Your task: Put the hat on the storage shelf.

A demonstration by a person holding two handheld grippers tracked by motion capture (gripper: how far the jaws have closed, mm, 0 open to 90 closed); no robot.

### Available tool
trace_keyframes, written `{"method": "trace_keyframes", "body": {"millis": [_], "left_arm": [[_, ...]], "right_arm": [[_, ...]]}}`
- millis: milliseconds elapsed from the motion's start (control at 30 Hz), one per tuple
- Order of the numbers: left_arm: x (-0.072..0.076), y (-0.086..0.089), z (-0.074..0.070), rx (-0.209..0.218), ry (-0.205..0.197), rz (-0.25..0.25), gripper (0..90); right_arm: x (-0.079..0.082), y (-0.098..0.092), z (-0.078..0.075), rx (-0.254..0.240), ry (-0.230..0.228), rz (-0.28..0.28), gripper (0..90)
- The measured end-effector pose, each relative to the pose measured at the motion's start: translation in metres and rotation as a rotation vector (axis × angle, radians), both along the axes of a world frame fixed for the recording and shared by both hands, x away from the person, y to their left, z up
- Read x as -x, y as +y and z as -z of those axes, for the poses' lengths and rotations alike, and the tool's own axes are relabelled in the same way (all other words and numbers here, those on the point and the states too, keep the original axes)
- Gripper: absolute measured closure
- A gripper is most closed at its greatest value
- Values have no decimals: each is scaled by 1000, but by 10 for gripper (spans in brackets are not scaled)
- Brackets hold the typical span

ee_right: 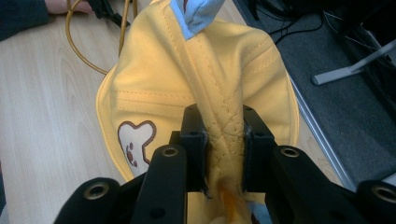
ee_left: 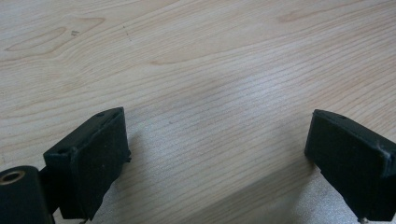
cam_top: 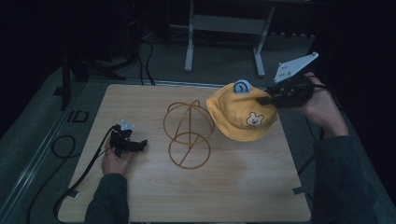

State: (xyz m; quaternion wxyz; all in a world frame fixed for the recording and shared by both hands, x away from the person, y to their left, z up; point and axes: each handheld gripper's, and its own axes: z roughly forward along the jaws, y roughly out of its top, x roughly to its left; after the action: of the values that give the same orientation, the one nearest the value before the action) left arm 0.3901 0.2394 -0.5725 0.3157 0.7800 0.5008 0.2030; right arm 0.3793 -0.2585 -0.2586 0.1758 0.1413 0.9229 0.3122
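Here the right gripper [cam_top: 265, 100] pinches the yellow hat [cam_top: 238, 114] beside the wire stand [cam_top: 188, 134]; left gripper [cam_top: 133, 143] spread.

The high view is dim, its surroundings nearly black; both gripper views are brighter, with soft shadows on the desk [ee_left: 196, 70] and blurred near jaws

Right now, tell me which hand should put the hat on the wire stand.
Right. Its claw is shut on the hat beside the stand; the left claw is open over bare table.
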Motion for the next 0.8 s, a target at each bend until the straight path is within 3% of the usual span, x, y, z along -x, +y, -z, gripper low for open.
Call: {"method": "trace_keyframes", "body": {"millis": [800], "left_arm": [[0, 0, 0, 0, 0, 0, 60]], "right_arm": [[1, 16, -15, -18, -12, -29, 753]]}}
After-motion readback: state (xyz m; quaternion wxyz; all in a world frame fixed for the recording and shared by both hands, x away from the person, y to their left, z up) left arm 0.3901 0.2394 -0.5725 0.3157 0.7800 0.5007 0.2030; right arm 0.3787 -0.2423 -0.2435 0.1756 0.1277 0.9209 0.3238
